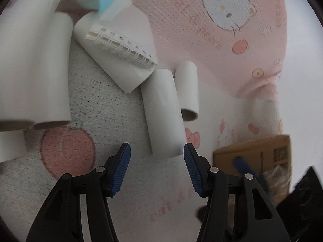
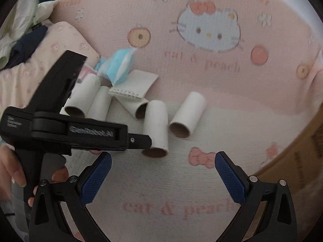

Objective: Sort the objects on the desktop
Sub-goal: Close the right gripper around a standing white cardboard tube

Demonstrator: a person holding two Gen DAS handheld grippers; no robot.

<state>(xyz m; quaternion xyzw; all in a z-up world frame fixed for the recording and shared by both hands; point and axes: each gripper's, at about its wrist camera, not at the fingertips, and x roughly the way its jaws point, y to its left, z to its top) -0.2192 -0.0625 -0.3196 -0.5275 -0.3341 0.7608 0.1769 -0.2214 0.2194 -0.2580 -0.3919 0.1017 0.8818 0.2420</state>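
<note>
Several white cardboard tubes lie on a pink cat-and-peach cloth (image 2: 201,181). My left gripper (image 1: 156,147) is open, and the near end of one tube (image 1: 161,111) sits between its blue fingertips without either pad pressing on it. A shorter tube (image 1: 187,88) lies just to its right. A spiral notepad (image 1: 121,46) rests across another tube (image 1: 113,68). My right gripper (image 2: 163,156) is open and empty, just in front of that same near tube (image 2: 156,125). Another tube (image 2: 187,115) lies to the right of it. The notepad (image 2: 131,88) is behind them.
A brown cardboard box (image 2: 302,151) stands at the right edge, also seen as the box (image 1: 252,155). A blue-and-white packet (image 2: 117,66) lies behind the notepad. Bunched clothes (image 2: 20,30) fill the far left. A hand (image 2: 12,171) holds the left tool's black body (image 2: 60,129).
</note>
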